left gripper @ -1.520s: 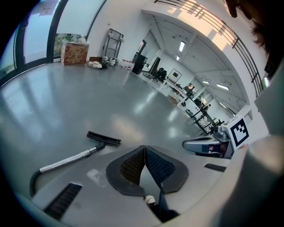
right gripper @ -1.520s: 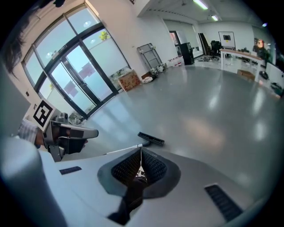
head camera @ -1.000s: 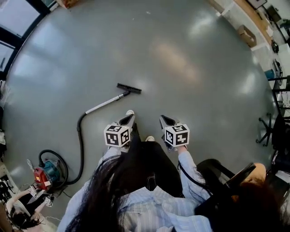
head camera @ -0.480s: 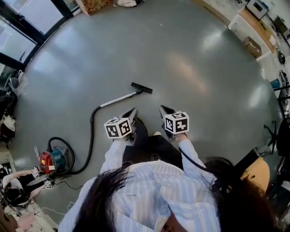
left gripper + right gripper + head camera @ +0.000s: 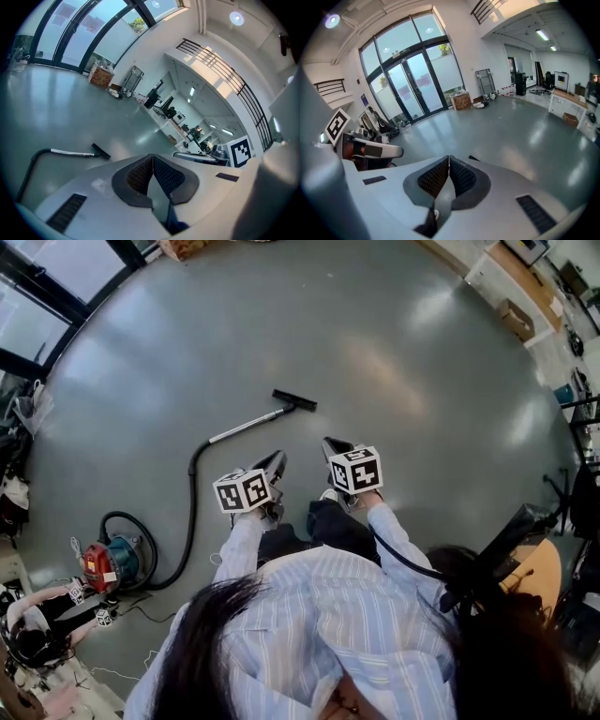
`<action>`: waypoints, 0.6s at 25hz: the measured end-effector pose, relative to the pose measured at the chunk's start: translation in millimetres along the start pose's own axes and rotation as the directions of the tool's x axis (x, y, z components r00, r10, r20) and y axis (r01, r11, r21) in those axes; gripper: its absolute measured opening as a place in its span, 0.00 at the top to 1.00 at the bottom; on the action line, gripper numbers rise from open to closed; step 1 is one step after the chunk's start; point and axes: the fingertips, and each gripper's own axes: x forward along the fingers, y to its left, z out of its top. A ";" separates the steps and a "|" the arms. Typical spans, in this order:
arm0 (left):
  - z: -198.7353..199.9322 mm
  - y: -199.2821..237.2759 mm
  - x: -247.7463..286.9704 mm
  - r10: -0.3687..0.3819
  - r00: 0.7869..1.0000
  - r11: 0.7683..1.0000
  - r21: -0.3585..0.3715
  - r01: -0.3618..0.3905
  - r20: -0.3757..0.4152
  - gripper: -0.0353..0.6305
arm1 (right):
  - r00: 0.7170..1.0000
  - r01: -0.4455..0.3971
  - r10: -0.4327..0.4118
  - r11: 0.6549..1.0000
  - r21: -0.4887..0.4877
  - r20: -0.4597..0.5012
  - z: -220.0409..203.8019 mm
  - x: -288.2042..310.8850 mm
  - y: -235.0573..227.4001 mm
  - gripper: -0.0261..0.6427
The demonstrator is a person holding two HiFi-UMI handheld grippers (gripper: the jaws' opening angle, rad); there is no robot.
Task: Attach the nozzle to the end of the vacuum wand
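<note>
Left hand-held gripper (image 5: 278,457), right hand-held gripper (image 5: 328,442) — both lifted, shifted forward.

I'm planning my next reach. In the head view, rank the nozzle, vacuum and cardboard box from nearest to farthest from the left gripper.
From the left gripper:
1. The nozzle, just ahead of it.
2. The vacuum, back and off to the left.
3. The cardboard box, far ahead at the picture's top edge.

An open office-lab hall: tall glass doors (image 5: 417,82), desks (image 5: 566,102) with monitors (image 5: 560,80), a railed mezzanine (image 5: 211,65) above.
</note>
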 end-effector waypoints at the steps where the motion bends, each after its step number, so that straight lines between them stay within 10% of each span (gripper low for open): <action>1: -0.1 3.8 -10.7 -0.015 1.000 1.000 0.016 0.014 0.015 0.94 | 1.000 0.007 -0.007 1.000 0.002 0.005 -0.3 1.4 9.2 0.94; 15: -5.4 63.9 -175.2 -0.125 0.987 0.964 0.247 0.098 0.096 0.94 | 0.998 0.039 -0.043 0.996 0.074 0.050 -55.8 27.5 189.9 0.94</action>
